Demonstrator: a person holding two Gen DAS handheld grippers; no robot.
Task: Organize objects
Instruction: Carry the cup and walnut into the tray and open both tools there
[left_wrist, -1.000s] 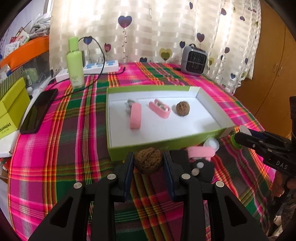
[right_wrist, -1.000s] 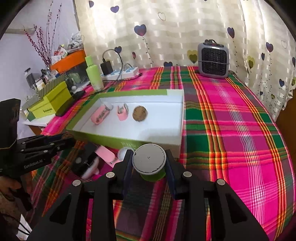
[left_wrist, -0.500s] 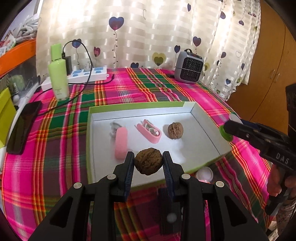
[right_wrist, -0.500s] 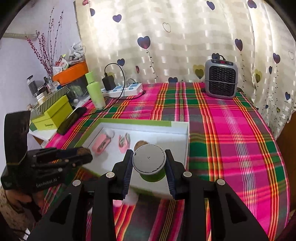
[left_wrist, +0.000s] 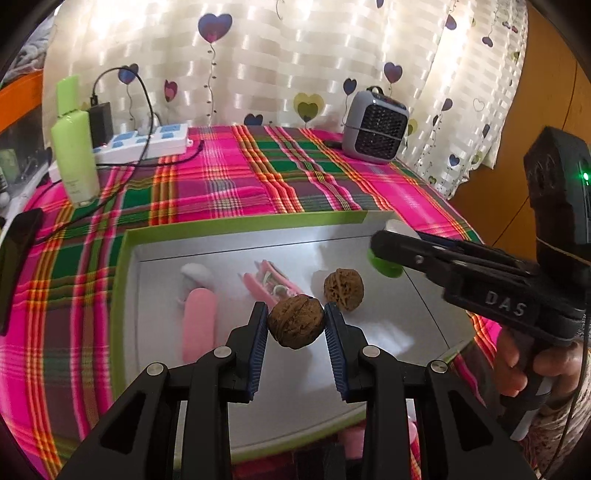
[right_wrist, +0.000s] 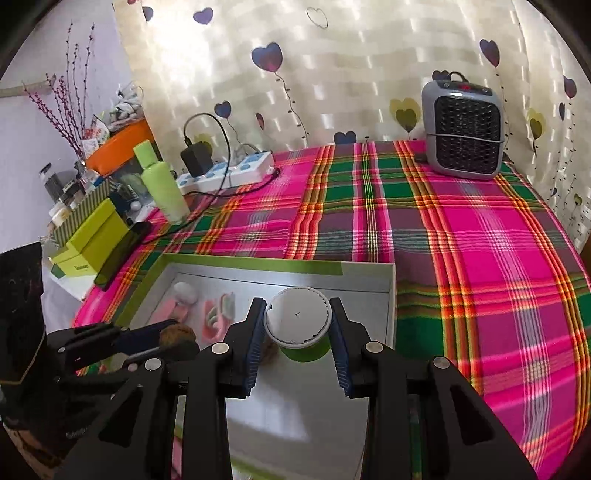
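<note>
You are working over a table under a pink-and-green plaid cloth (right_wrist: 480, 229), heart-printed curtains behind it. At its centre lies the green-edged box lid (left_wrist: 127, 280), white inside, which is collecting the loose things.

Your left gripper (left_wrist: 295, 325) is clenched on a walnut (left_wrist: 295, 326), carried above the white floor just at 7 o'clock of the second walnut (left_wrist: 343, 290), which already rests inside. Your right gripper (right_wrist: 297, 325) is clamped on a small green jar with a white cap (right_wrist: 298, 319), hanging over the lid's 3 o'clock side; from the left camera it shows near the far right corner.

Already in the lid: the resting walnut, a pink clip-like piece (left_wrist: 271, 282) at its 9 o'clock, and a pink oblong case (left_wrist: 199, 321) farther toward 9 o'clock with something white just behind it, too blurred to name.

By my reading you are well along: both loads are over the lid but neither is set down yet. What remains is to lower and release each. Something pink (left_wrist: 352, 441) shows outside the lid's near wall at 6 o'clock, possibly still to be gathered.

Beyond, the green bottle (right_wrist: 162, 184) and power strip (right_wrist: 229, 171) stand at 11 o'clock, the grey heater (right_wrist: 463, 125) at 1 o'clock.
</note>
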